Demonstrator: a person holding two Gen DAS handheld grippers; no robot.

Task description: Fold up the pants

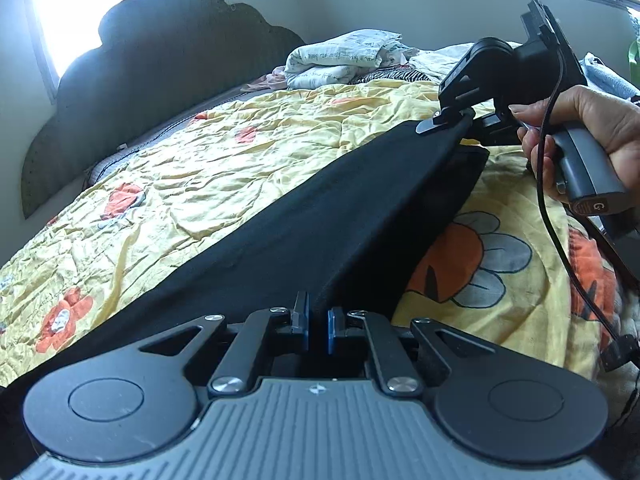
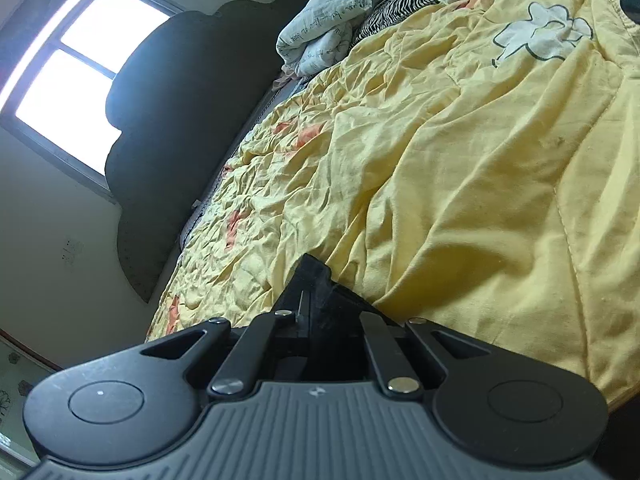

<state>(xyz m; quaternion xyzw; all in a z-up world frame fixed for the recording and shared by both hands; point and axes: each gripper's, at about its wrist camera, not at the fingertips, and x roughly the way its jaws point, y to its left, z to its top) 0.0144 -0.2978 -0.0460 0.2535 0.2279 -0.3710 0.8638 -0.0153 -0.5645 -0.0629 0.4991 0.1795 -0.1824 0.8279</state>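
Black pants (image 1: 300,220) stretch as a long band across a yellow flowered quilt (image 1: 200,160) in the left wrist view. At the near end my left gripper (image 1: 318,314) is shut on the cloth, which sits between its blue pads (image 1: 305,320). At the far end my right gripper (image 1: 442,120), held by a person's hand (image 1: 592,132), is shut on the pants' other end and lifts it a little off the quilt. In the right wrist view my right gripper (image 2: 314,284) has its jaws together with dark cloth pinched between them, low over the quilt (image 2: 460,160).
A crumpled white blanket (image 1: 340,56) and a zebra-striped cloth (image 1: 392,76) lie at the bed's far end. A dark scalloped headboard (image 1: 160,80) stands along the left side under a window (image 1: 100,0). A black cable (image 1: 560,240) hangs from the right gripper.
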